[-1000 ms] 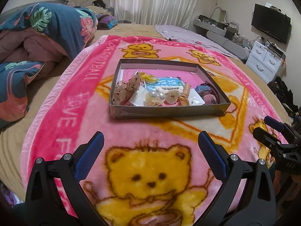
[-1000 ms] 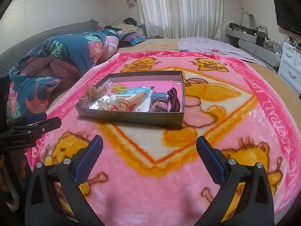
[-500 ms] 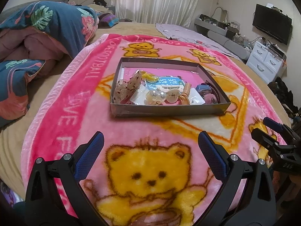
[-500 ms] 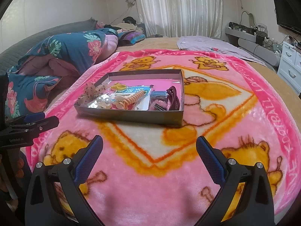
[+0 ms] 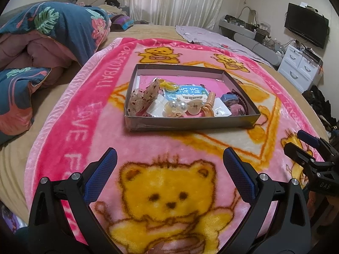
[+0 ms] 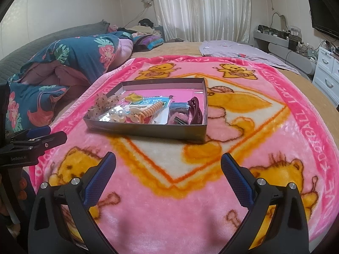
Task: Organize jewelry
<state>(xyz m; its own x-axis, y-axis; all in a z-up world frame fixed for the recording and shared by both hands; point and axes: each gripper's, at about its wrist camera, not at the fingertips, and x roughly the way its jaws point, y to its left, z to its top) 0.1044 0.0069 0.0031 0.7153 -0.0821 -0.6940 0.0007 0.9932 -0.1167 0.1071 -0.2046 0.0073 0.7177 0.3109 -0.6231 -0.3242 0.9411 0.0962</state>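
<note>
A shallow grey cardboard tray (image 5: pixel 190 124) sits on a pink bear blanket (image 5: pixel 169 190); it also shows in the right wrist view (image 6: pixel 148 131). It holds several accessories: a speckled bow (image 5: pixel 144 98), pearl beads (image 5: pixel 175 105), an orange spiral tie (image 5: pixel 208 103), yellow rings (image 5: pixel 169 85), a dark red clip (image 6: pixel 196 111). My left gripper (image 5: pixel 169 158) is open and empty, short of the tray. My right gripper (image 6: pixel 168 160) is open and empty, also short of the tray. Each gripper shows at the edge of the other's view.
A blue floral quilt (image 5: pixel 53 33) is heaped at the left of the bed. A lilac cloth (image 6: pixel 239 53) lies at the far right. White drawers (image 5: pixel 300 67) and a wall TV (image 5: pixel 305 27) stand beyond the bed's right edge.
Both grippers have eased slightly forward toward the tray. Jaws stay open and nothing in the tray has moved.
</note>
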